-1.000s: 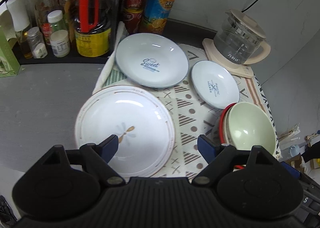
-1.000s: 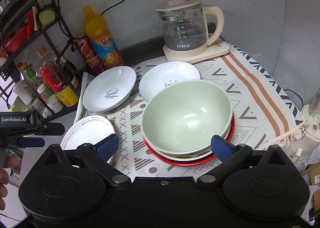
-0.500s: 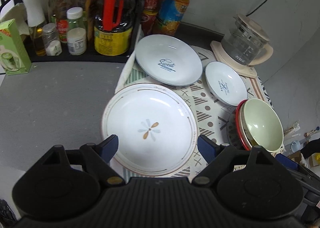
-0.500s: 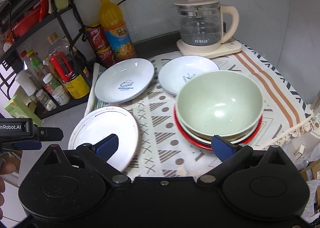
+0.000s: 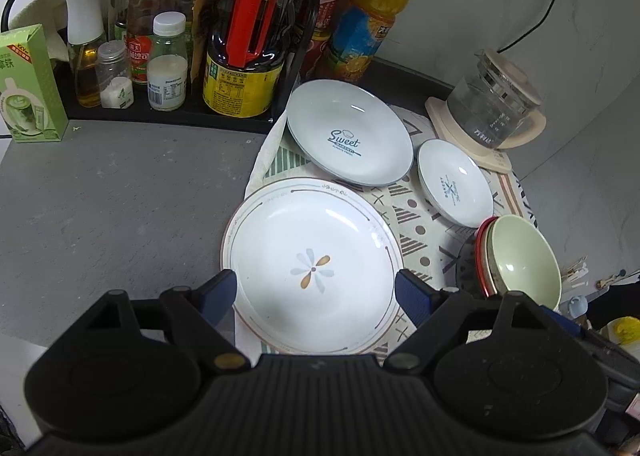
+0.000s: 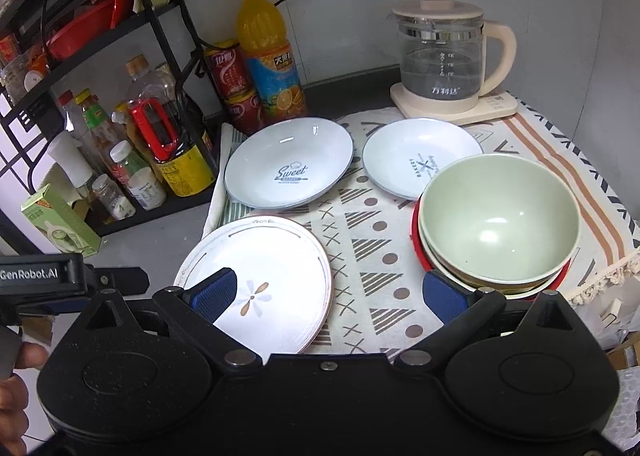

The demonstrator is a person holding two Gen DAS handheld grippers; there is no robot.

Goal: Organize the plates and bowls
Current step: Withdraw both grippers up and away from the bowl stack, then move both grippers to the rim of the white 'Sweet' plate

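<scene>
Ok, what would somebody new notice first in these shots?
Probably the green bowl topping a stack at the right of the patterned cloth. Next, three pale plates spread left of it, the flower plate nearest. Behind stands an orange drink bottle.

Three plates (image 5: pixel 316 264), nested bowls (image 5: pixel 520 260) beside

Both grippers, left gripper (image 5: pixel 316 290) and right gripper (image 6: pixel 328 292), were apparently drawn back from the dishes; nothing was gripped.
</scene>
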